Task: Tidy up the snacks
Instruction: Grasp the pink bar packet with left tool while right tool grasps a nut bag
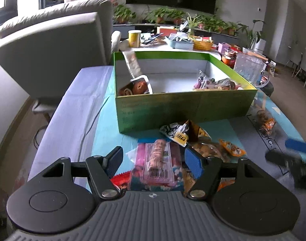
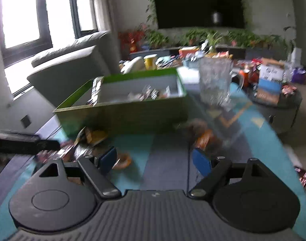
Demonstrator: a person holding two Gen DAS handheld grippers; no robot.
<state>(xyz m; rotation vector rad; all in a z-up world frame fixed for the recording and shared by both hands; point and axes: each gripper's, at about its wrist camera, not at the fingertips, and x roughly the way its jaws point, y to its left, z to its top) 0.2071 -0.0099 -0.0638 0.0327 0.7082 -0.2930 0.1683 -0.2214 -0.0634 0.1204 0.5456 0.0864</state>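
Hovering over the heap of snack packets at the near edge of the tabletop, the left gripper (image 1: 153, 160) stands with its jaws spread and nothing pressed between them; a pink packet (image 1: 158, 164) with a barcode lies flat below, framed by the two pads. The right gripper (image 2: 155, 160) also has its jaws apart and empty, above bare blue cloth.

The green box (image 1: 185, 108) sits toward the middle of the tabletop, already holding a brown packet (image 1: 136, 87) in its near left corner and several more at the right wall.

What could go wrong: the packets overlap, so a close on the pink one may pinch the red packet (image 1: 121, 178) under its edge too, or slide off slick film. The black-and-yellow packet (image 1: 177, 133) lies just beside the box's near wall and could be shoved against it.

The left view shows the heap sharply and the box's inside; the right view is blurred, yet it shows a clear glass jar (image 2: 216, 80) beyond the box's right end and an orange packet (image 2: 203, 140) ahead of the right gripper.
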